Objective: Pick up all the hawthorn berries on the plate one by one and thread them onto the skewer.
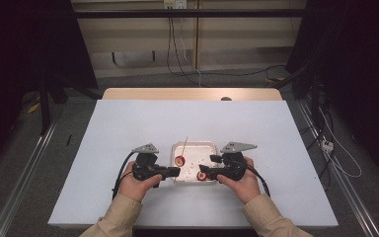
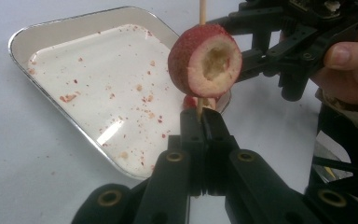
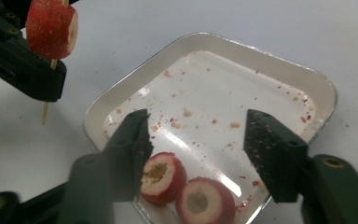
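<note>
My left gripper (image 2: 199, 116) is shut on the lower part of a thin wooden skewer (image 2: 202, 11). A cored red fruit piece (image 2: 205, 60) is threaded on the skewer just above the jaws. In the high view the left gripper (image 1: 175, 171) holds that fruit (image 1: 179, 160) over the tray's near left part. My right gripper (image 3: 200, 144) stands open low over the tray's near corner. Two more cored red fruit pieces (image 3: 163, 177) (image 3: 205, 201) lie side by side in the tray beneath its jaws. The left one lies close to one jaw, and neither is pinched.
The shallow metal tray (image 1: 193, 143) sits in the middle of the white table (image 1: 128, 123) and is strewn with red crumbs. Hands and beige sleeves come in from the near edge. Cables trail from both grippers toward the person.
</note>
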Action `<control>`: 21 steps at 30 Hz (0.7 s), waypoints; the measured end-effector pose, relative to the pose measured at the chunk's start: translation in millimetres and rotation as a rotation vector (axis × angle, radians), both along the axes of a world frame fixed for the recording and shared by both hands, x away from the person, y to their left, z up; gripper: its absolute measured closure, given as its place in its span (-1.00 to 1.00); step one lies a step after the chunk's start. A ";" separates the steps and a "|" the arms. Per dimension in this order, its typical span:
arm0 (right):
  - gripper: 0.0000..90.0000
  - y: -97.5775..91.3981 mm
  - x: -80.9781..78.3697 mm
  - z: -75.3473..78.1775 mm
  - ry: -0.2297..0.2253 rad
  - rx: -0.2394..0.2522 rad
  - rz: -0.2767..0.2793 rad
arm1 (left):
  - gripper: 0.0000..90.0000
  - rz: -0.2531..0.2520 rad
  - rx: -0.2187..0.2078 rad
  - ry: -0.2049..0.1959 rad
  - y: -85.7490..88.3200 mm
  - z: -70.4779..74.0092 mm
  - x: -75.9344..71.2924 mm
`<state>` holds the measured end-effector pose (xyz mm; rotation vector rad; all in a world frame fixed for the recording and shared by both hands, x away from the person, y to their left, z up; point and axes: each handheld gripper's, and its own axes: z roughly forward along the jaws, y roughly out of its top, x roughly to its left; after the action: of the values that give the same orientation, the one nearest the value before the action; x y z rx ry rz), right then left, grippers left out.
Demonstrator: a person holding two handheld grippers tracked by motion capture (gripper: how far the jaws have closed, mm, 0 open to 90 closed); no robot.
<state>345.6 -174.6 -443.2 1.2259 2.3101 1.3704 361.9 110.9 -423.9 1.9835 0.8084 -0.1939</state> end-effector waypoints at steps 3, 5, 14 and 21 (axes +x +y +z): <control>0.13 1.6 -1.2 -3.1 0.007 -0.004 0.022 | 0.99 0.000 0.004 0.001 -0.2 -0.7 0.1; 0.21 3.4 -2.2 -4.9 0.005 -0.010 0.036 | 0.98 0.000 0.003 0.001 -0.5 -1.0 0.1; 0.30 7.3 -6.0 -9.7 0.016 -0.033 0.069 | 0.98 -0.003 0.012 0.003 -1.6 -1.3 -0.3; 0.39 11.5 -6.0 -14.5 0.015 -0.025 0.079 | 0.98 -0.008 0.012 0.004 -1.8 -1.7 0.1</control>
<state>339.6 -163.1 -457.7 1.1534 2.4023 1.3578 362.0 109.2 -425.6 1.9987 0.8058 -0.1983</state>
